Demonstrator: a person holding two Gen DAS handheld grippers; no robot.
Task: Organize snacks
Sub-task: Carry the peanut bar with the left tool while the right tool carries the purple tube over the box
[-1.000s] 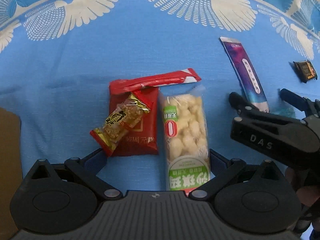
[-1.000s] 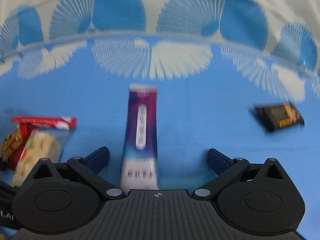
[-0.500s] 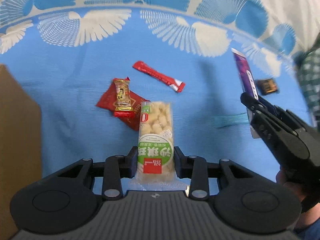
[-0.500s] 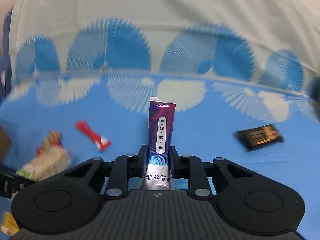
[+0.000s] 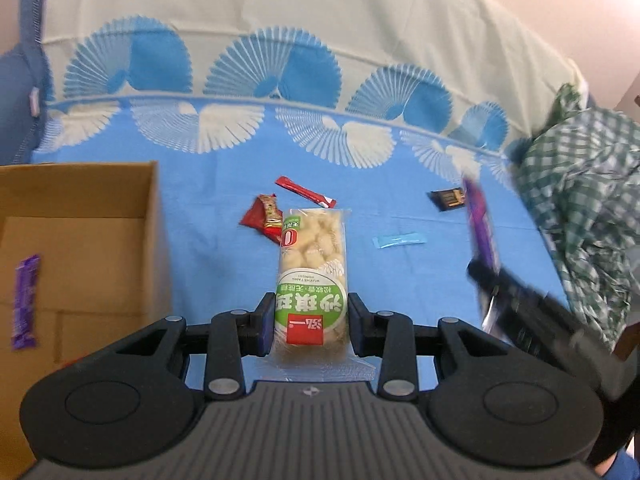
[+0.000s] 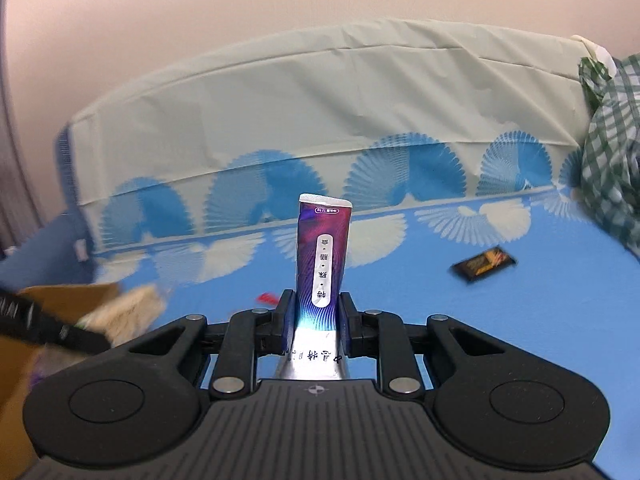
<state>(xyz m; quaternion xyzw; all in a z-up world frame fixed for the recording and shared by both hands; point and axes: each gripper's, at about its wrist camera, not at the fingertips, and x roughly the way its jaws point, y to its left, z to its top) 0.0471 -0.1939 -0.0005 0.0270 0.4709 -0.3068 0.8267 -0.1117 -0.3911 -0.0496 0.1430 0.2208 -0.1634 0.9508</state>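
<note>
While my left tool (image 5: 308,330) clamped the puffed-snack pack (image 5: 311,276) at frame centre, my right tool (image 6: 313,322) pinched the purple sachet (image 6: 322,256) upright. Cardboard box (image 5: 80,240) sat at left, holding a purple bar (image 5: 25,312); a red stick (image 5: 306,192) lay on the blue bedspread (image 5: 400,280).

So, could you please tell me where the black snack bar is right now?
The black bar lies on the blue cloth on the right side of the left wrist view, above the light-blue sachet and right of the red stick.
</note>
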